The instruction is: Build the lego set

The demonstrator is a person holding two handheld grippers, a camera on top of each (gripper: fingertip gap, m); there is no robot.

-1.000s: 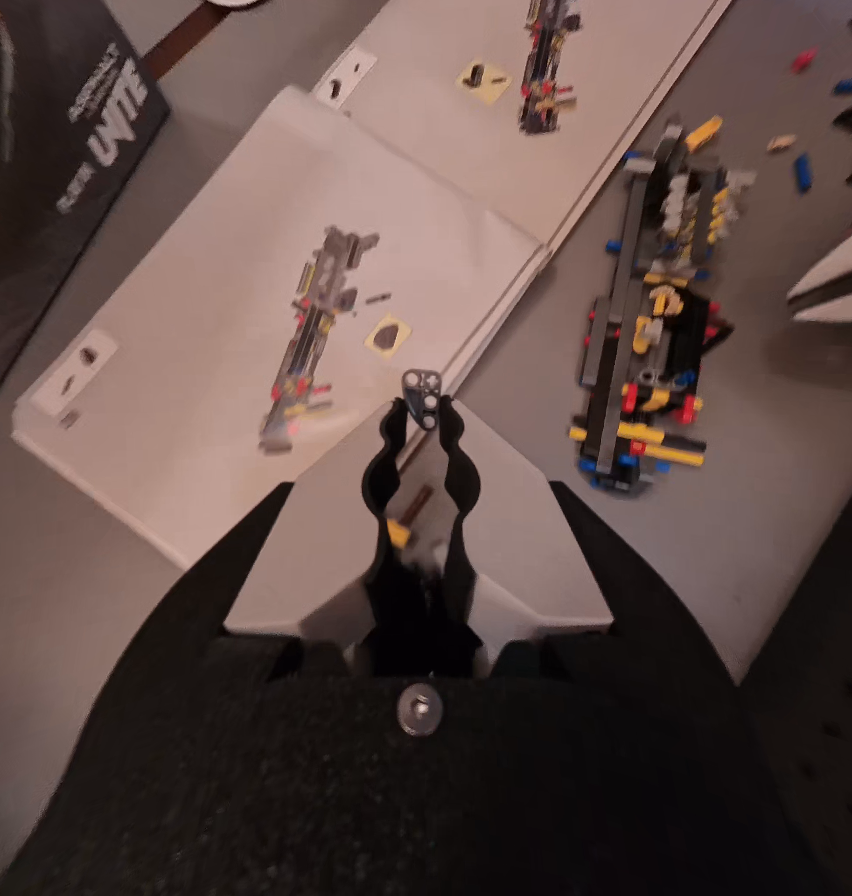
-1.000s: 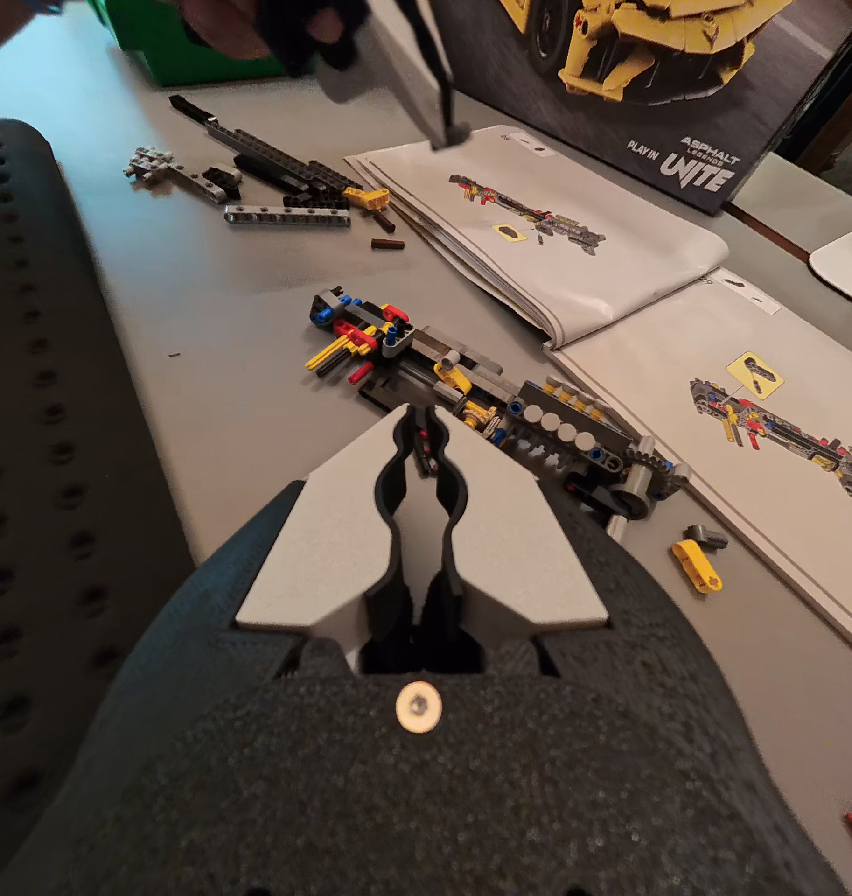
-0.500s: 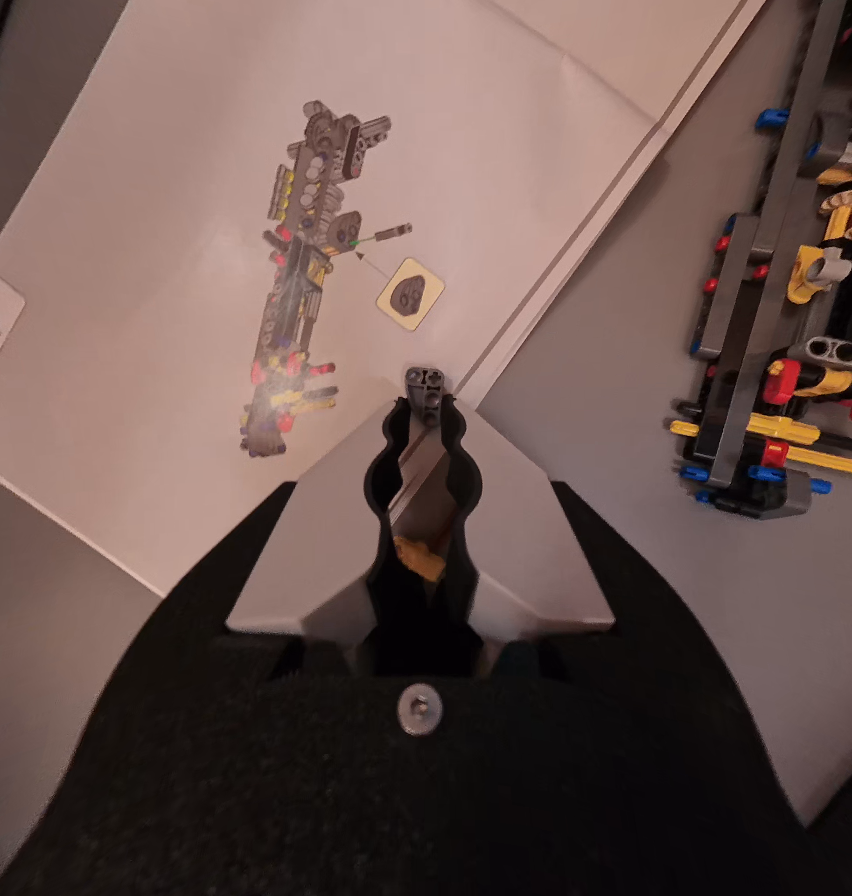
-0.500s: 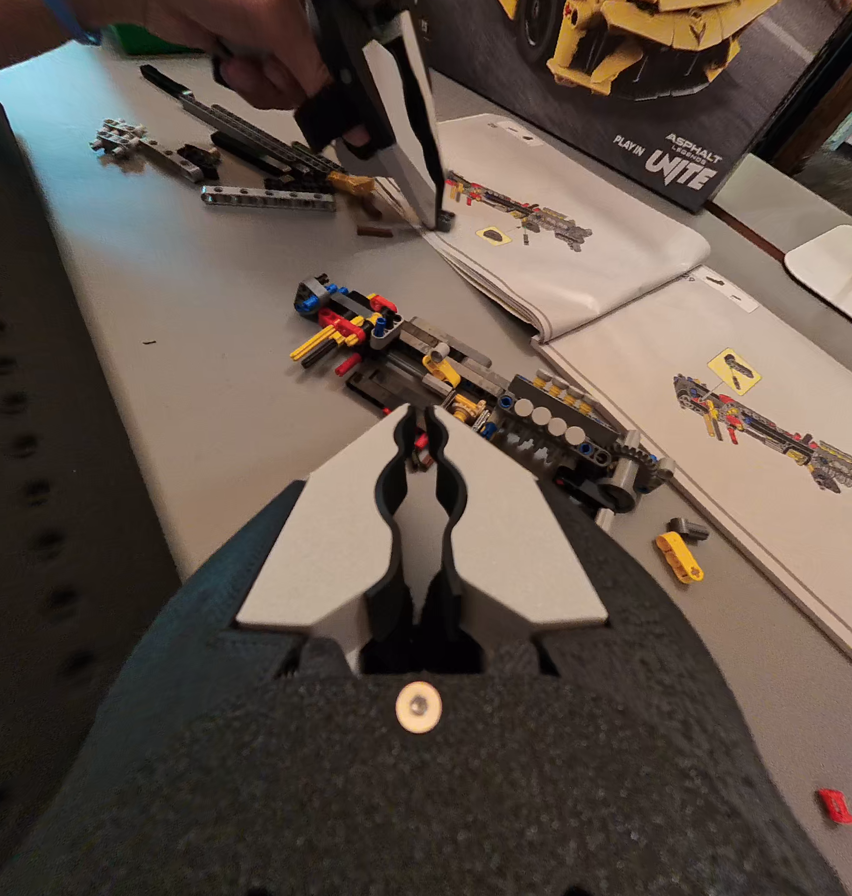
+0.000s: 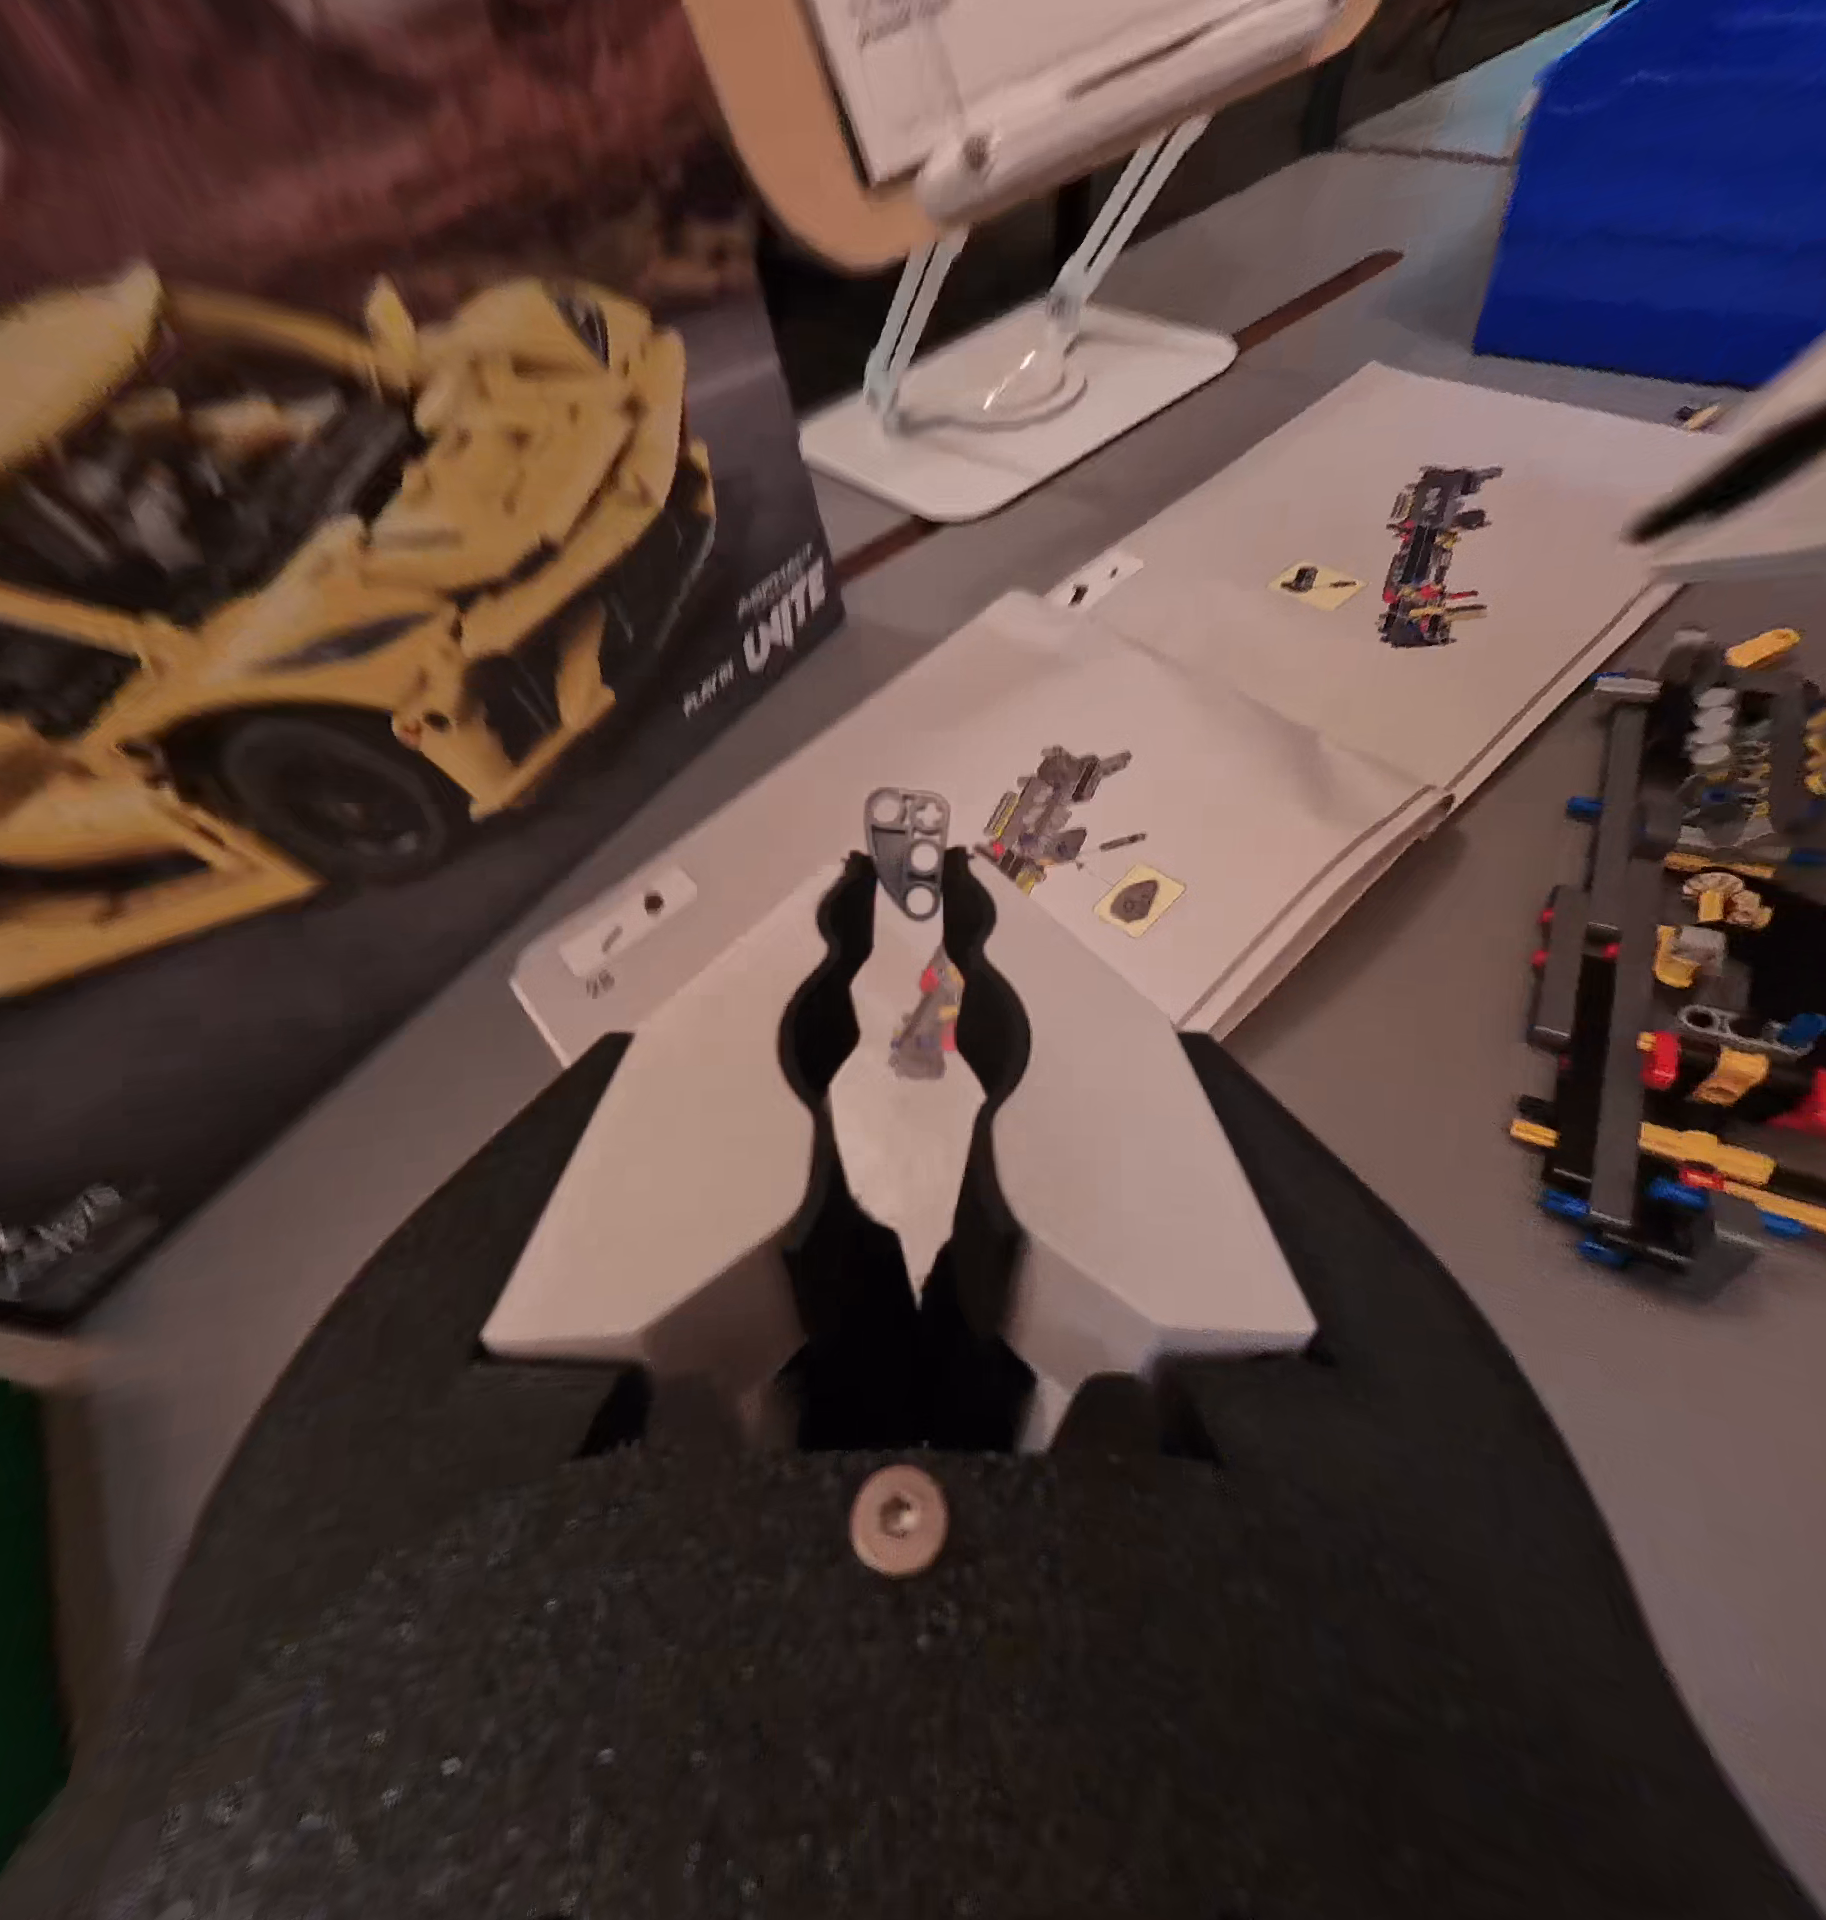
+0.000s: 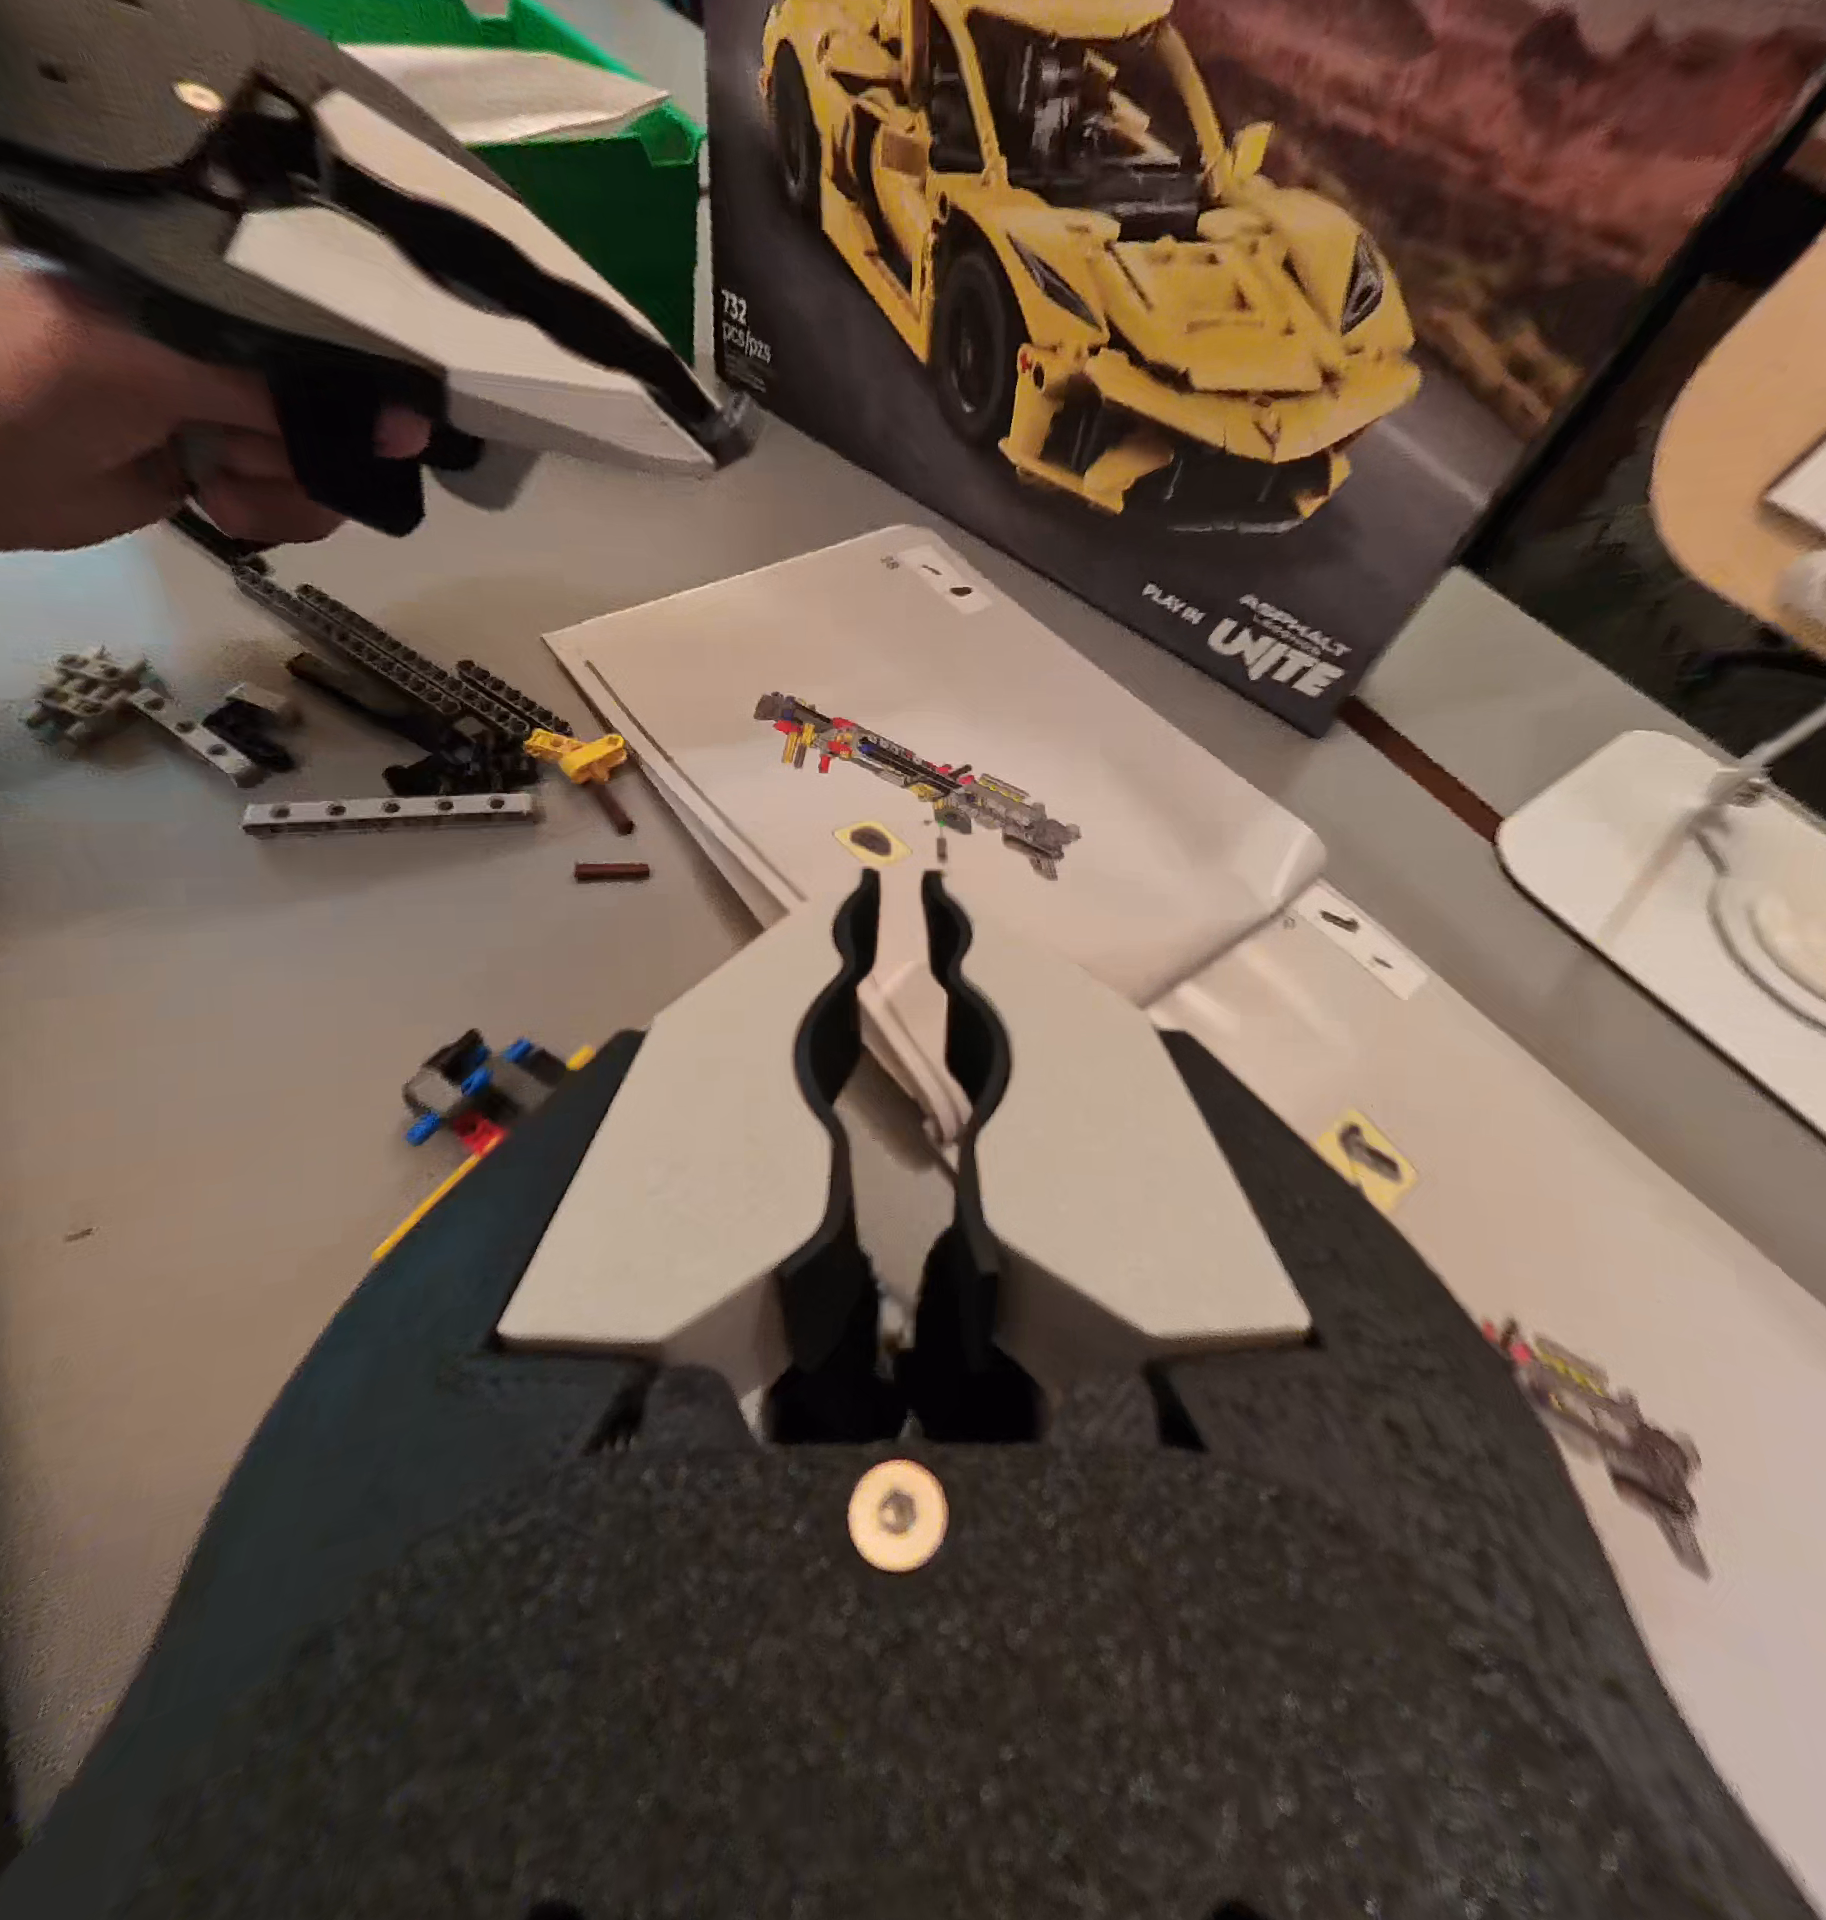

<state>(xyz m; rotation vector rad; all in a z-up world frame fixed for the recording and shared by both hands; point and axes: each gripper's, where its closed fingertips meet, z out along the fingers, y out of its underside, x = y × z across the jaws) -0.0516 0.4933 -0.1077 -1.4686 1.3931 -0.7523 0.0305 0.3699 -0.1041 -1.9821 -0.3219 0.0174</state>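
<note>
Leftmost, the set's box (image 5: 389,582); then the left gripper (image 5: 909,862), jaws clenched on a grey triangular piece (image 5: 911,854) above the open manual (image 5: 1252,748); rightmost, the chassis (image 5: 1698,966) on the worktop (image 5: 1408,1299). Right gripper (image 6: 901,883): jaws slightly parted, apparently empty. Match hole orientation before pressing on.

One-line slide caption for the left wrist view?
Left gripper pinches a small grey holed piece above the open instruction booklet, chassis assembly alongside.

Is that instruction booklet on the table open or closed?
Open: the instruction booklet lies spread flat on the table, printed pages facing up.
</note>
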